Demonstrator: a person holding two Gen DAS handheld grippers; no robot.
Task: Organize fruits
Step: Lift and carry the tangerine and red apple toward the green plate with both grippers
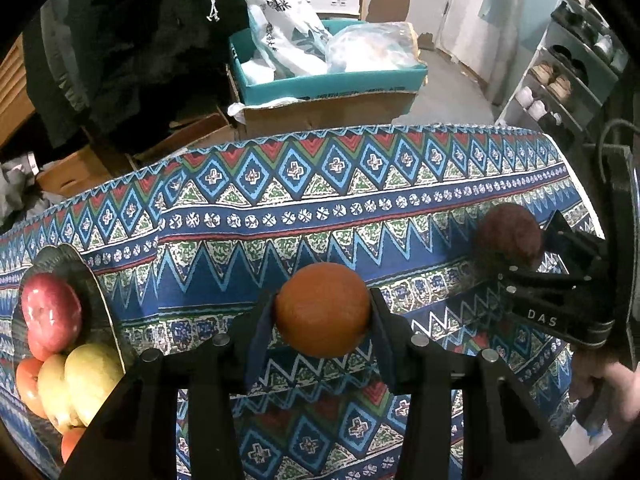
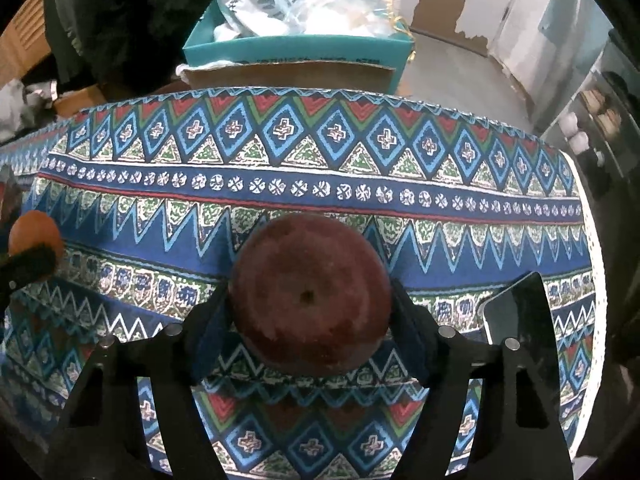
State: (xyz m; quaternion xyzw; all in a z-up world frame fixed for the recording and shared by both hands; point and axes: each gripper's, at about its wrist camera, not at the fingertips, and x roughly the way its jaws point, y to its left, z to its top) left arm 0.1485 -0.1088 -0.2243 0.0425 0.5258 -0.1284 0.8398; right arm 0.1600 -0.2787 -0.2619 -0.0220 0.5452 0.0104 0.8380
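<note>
My left gripper (image 1: 322, 310) is shut on an orange (image 1: 322, 309) and holds it above the patterned tablecloth (image 1: 340, 208). A dark plate (image 1: 86, 276) at the left edge holds a red apple (image 1: 51, 310), yellow-green apples (image 1: 86, 380) and small orange-red fruits (image 1: 29, 384). My right gripper (image 2: 310, 300) is shut on a dark red apple (image 2: 310, 294); both show in the left wrist view, the apple (image 1: 510, 234) at right. The orange also shows at the left of the right wrist view (image 2: 35, 234).
A black phone (image 2: 520, 316) lies on the cloth (image 2: 320, 184) by my right gripper. Beyond the table's far edge stand a teal box of bags (image 1: 328, 68) on cardboard boxes, dark clothing (image 1: 132, 48) at left and a shoe rack (image 1: 568, 76) at right.
</note>
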